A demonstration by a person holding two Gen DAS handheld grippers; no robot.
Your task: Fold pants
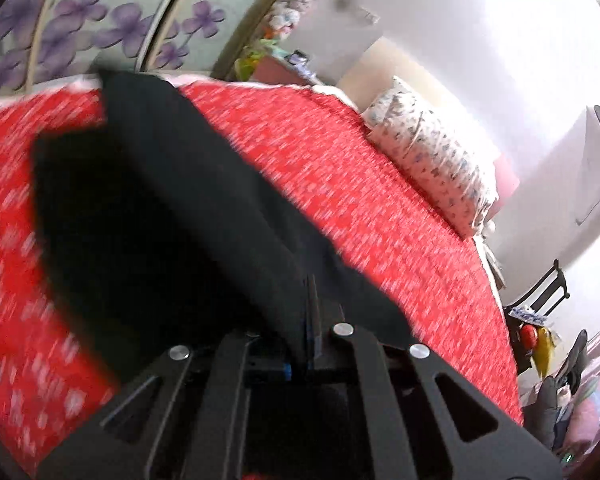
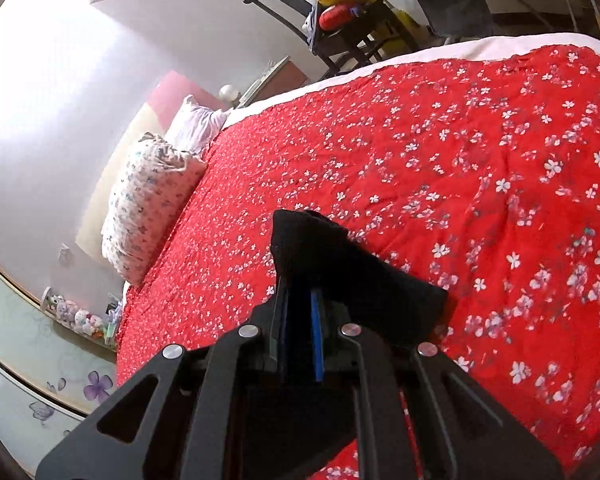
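The black pants (image 1: 148,208) stretch across a red flowered bedspread (image 1: 340,160) in the left wrist view, running from the gripper toward the bed's far edge. My left gripper (image 1: 311,304) is shut on the near end of the pants and holds it raised; the view is blurred by motion. In the right wrist view my right gripper (image 2: 300,300) is shut on another black part of the pants (image 2: 340,264), which drapes over the fingers above the bedspread (image 2: 480,180).
A patterned pillow (image 1: 432,160) lies at the head of the bed, also in the right wrist view (image 2: 148,200). A wardrobe with purple flowers (image 1: 100,20) stands behind the bed. A dark chair with clutter (image 2: 340,20) stands beyond the bed's side.
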